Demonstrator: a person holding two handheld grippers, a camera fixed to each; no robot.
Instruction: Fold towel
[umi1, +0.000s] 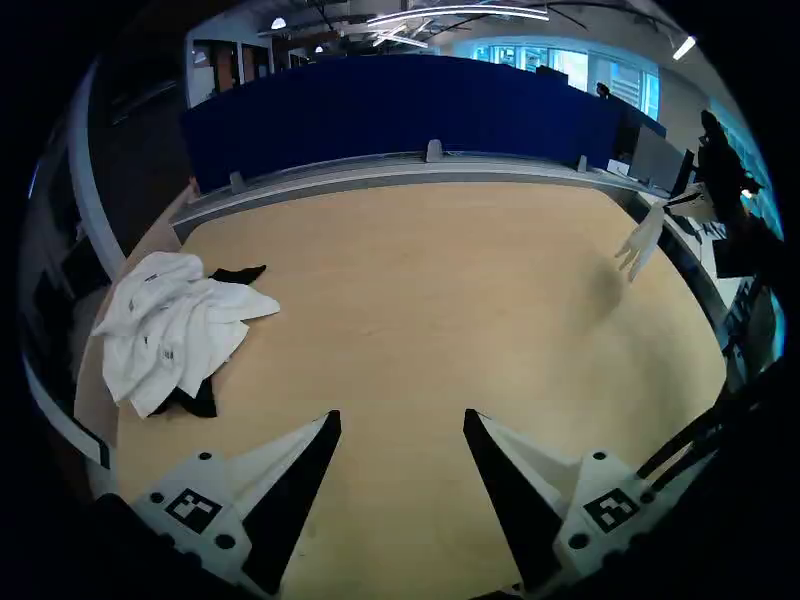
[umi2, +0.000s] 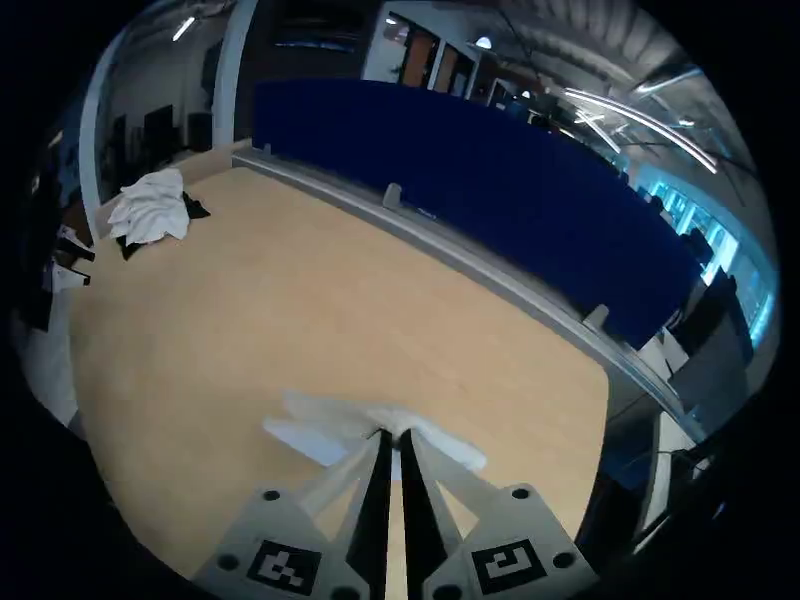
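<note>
Crumpled white towel heap (umi1: 170, 325), black cloth (umi1: 240, 273) tangled under it, lies out from the left end of the dark blue fabric partition (umi1: 400, 110). It is loose on the light wood tabletop (umi1: 430, 300), not in any bin. Left gripper (umi1: 400, 413): jaws wide apart, empty, well short of the partition. Right gripper (umi2: 395, 437): pinched nearly closed on what looks like a thin white cloth piece (umi2: 310, 425), toward the partition's right end. Risks: a blind grab at the heap drags extra layers or the black cloth, and the thin pinch may slip.
</note>
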